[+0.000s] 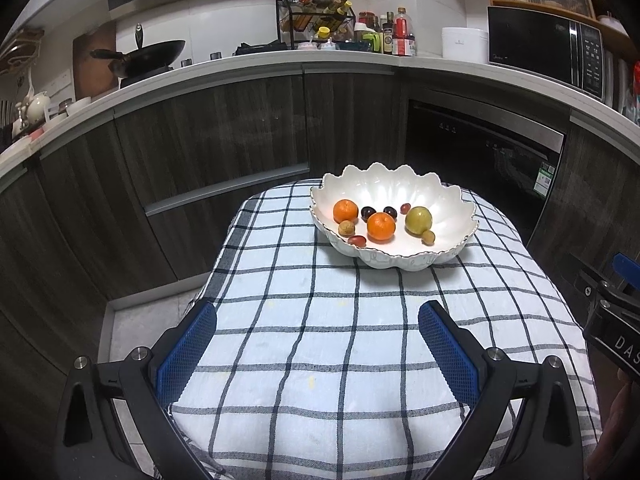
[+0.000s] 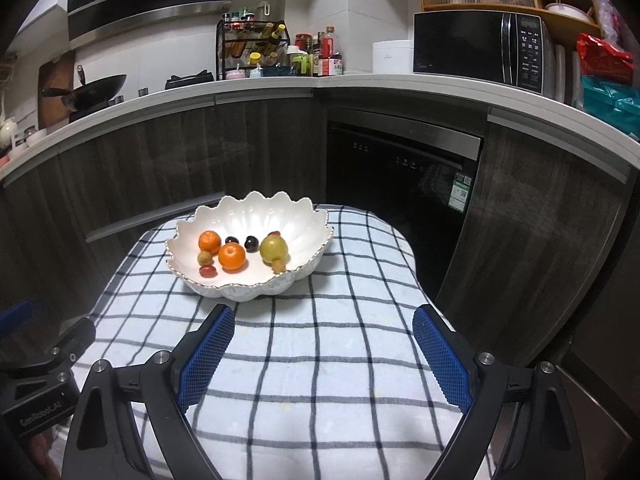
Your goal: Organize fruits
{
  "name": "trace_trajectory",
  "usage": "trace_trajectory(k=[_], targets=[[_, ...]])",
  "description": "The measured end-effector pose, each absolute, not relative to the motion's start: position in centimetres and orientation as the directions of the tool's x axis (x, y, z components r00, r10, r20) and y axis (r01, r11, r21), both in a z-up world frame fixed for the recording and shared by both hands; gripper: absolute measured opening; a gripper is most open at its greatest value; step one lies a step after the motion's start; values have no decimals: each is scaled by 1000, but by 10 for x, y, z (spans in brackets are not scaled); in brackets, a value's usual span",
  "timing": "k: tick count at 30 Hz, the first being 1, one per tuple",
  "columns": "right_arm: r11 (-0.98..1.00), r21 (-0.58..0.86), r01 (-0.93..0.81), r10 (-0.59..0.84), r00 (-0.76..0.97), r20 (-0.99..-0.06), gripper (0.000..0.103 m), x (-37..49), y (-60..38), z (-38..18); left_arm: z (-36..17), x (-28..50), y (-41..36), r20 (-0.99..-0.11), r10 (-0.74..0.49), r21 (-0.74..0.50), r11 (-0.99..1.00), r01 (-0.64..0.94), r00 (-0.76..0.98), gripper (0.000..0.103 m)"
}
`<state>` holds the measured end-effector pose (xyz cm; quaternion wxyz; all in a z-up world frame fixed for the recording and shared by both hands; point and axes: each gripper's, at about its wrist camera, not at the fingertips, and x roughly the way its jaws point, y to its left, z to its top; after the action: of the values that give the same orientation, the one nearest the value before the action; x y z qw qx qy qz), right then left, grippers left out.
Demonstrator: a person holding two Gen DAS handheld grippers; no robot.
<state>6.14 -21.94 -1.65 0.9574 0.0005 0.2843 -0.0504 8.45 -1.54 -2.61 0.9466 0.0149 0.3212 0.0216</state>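
A white scalloped bowl (image 1: 440,200) (image 2: 304,216) stands at the far end of a small table under a checked cloth (image 1: 320,340) (image 2: 320,360). It holds two oranges (image 1: 381,227) (image 2: 232,256), a green-yellow fruit (image 1: 418,220) (image 2: 273,249), dark cherries (image 1: 368,213) (image 2: 251,243), small brownish fruits (image 1: 346,228) (image 2: 204,257) and a red one (image 1: 357,240) (image 2: 208,271). My left gripper (image 1: 318,316) stands open over the near cloth, with nothing between its blue pads. My right gripper (image 2: 324,320) is open too, just short of the bowl's near rim, and holds nothing.
Dark cabinets and a dishwasher (image 2: 400,184) stand close behind the table. The counter above carries a wok (image 1: 152,54), a spice rack with bottles (image 1: 320,20) and a microwave (image 2: 484,48). Bare floor (image 1: 144,320) lies left of the table. The other gripper's body (image 1: 612,312) shows at the right edge.
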Motion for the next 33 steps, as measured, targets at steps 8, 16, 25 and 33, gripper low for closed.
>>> trace_trajectory(k=[8, 16, 25, 33], targets=[[995, -20, 98, -93, 833, -545, 92, 60, -221, -16, -24, 84, -13, -603, 49, 31, 999, -38, 796, 103], [995, -24, 95, -93, 836, -541, 92, 59, -219, -16, -24, 84, -14, -607, 49, 33, 999, -36, 793, 103], [995, -18, 96, -90, 835, -543, 92, 60, -218, -15, -24, 83, -15, -609, 44, 29, 999, -33, 792, 103], [995, -14, 95, -88, 835, -544, 92, 61, -219, -15, -24, 84, -16, -612, 45, 30, 999, -33, 790, 103]])
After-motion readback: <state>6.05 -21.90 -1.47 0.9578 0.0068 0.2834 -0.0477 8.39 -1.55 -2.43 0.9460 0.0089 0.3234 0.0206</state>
